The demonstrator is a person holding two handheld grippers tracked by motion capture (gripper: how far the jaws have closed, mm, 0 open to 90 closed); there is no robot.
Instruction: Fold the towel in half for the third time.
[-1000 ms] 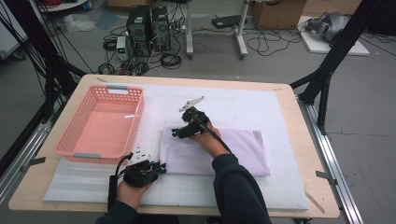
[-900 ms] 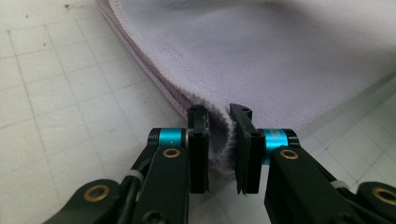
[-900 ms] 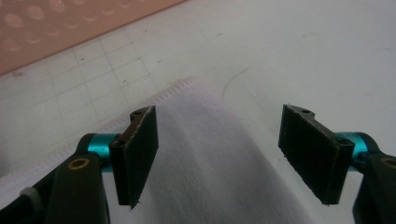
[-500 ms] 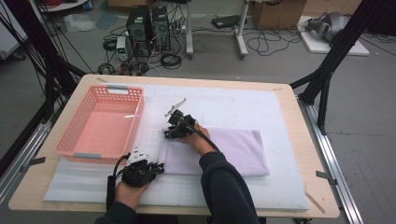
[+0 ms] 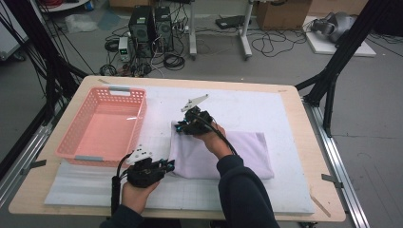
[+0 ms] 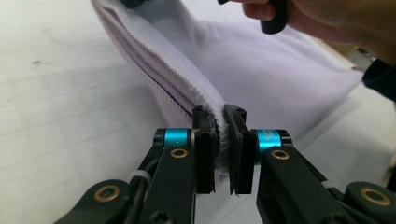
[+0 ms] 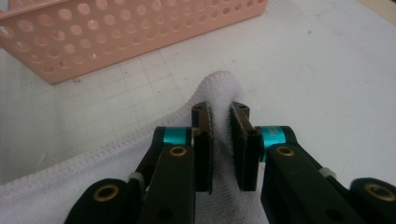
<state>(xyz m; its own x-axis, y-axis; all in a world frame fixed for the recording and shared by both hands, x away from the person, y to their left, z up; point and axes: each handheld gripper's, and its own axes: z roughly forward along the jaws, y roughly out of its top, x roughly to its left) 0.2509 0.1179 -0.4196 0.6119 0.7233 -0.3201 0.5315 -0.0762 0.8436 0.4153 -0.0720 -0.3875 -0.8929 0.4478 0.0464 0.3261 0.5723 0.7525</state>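
- Workshop floor behind the worktop (image 5: 304, 156) is a mess of cables, with computer towers (image 5: 151, 23) at the back; the wooden worktop itself has a white gridded mat (image 5: 266, 109) on it.
- Versus a second ago: the right gripper (image 5: 182, 127) sat further right over the towel with its jaws wide apart, and now it's at the towel's far left corner. Its jaws have just been closing, and that corner is pinched between them.
- The left gripper (image 5: 167, 165) was already down at the near left corner, and its jaws have just been closing a bit more on the cloth. Now it's clamped on the hem there.
- Towel's left edge lay flat before; now it's lifted off the mat between the two grippers.
- The pale lilac towel (image 5: 237, 156) lies folded right of centre on the mat. Its left edge runs from one gripper to the other, and the rest trails off to the right under the person's sleeve (image 5: 242, 190).
- Left gripper view: soft fuzzy terry, stitched hem, several layers stacked at the fold, squeezed between the black pads (image 6: 204, 154).
- Right gripper view: rounded corner bunched up between the jaws.
- Pink plastic basket (image 5: 76, 137) with a perforated wall sits just left of the towel, not touching it.
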